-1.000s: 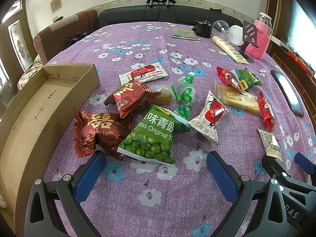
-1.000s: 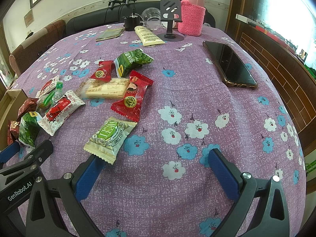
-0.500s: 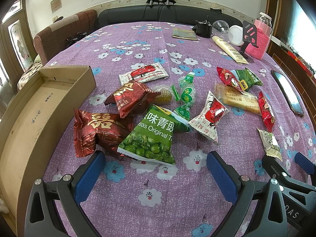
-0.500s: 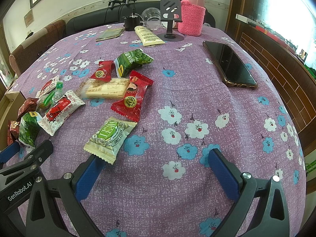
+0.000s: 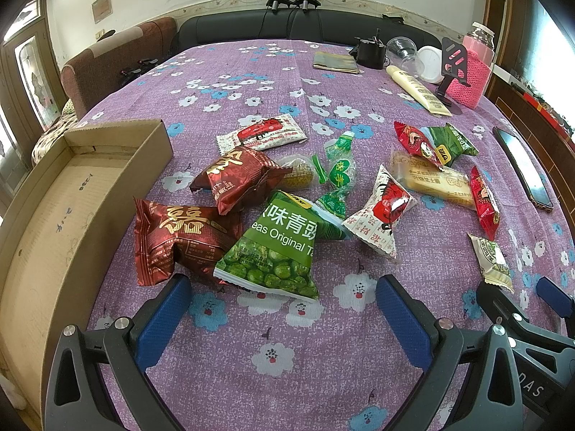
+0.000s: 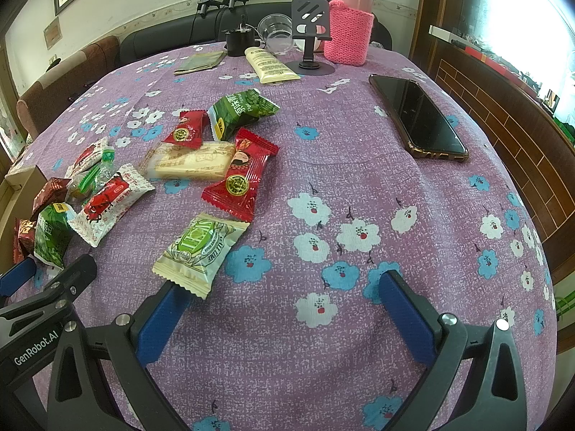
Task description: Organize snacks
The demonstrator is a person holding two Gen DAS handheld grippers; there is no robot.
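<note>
While the green pea bag lies on the worktop just ahead of my left gripper, long axis running away from me, my left is nearer it than my right gripper. Both jaws gape wide, holding nothing. The cardboard box at my left looks empty.

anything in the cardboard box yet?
No. In the left wrist view the cardboard box shows only its bare floor, and the snack packets lie on the tablecloth beside it.

Bright window glare right, fisheye-warped edges
</note>
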